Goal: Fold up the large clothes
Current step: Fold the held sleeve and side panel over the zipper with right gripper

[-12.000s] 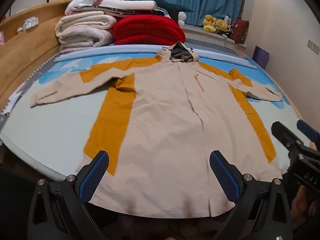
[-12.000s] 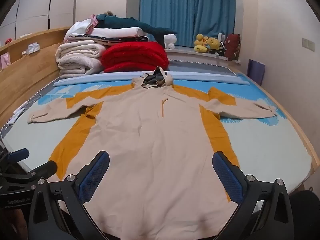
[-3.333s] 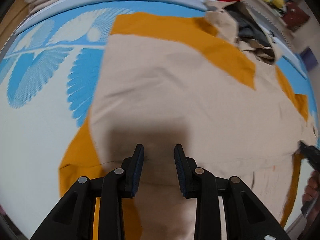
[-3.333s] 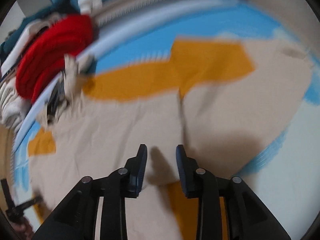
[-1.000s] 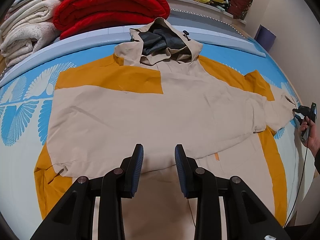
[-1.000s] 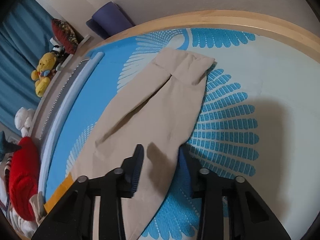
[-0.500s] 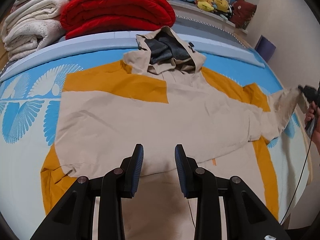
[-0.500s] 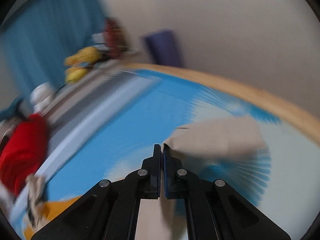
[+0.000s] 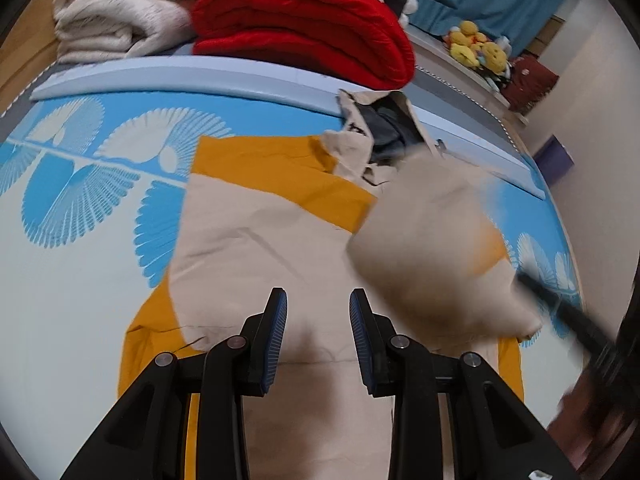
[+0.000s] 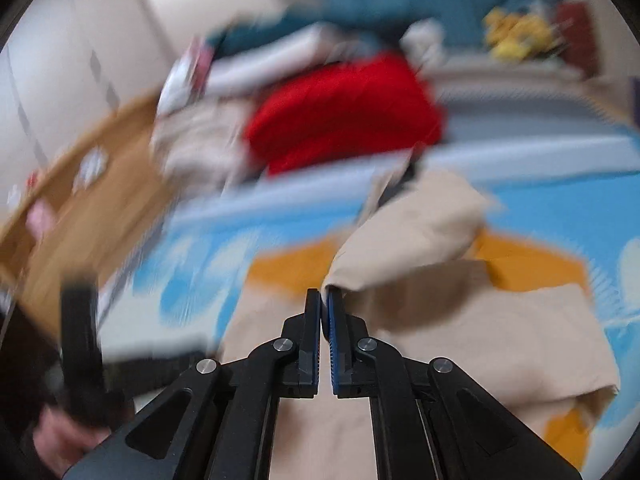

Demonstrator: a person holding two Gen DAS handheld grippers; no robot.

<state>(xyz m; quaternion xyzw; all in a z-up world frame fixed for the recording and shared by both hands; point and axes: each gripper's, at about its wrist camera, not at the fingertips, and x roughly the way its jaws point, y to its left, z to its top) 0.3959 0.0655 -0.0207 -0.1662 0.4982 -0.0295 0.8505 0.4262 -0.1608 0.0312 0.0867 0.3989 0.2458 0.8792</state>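
Observation:
A large beige and orange hooded garment [image 9: 256, 248] lies spread on the bed, its left sleeve folded across the chest. My left gripper [image 9: 318, 316] is open and empty, hovering over the garment's middle. My right gripper [image 10: 324, 300] is shut on the cuff of the right sleeve [image 10: 404, 240] and holds it lifted over the garment's body. That sleeve [image 9: 432, 248] shows blurred in the left wrist view, with the right gripper's dark body [image 9: 568, 320] at the right edge. The hood [image 9: 380, 136] lies at the far end.
Folded red [image 9: 304, 24] and cream blankets [image 9: 120, 12] are stacked at the head of the bed. Plush toys [image 9: 476, 48] sit by the blue curtain. The blue patterned mattress [image 9: 72, 200] shows left of the garment. A wooden bed frame [image 10: 80, 200] runs along the left.
The right gripper has swung the gripped right sleeve up off the mattress and inward over the garment's chest. The left gripper has dropped a little lower and closer to the garment.

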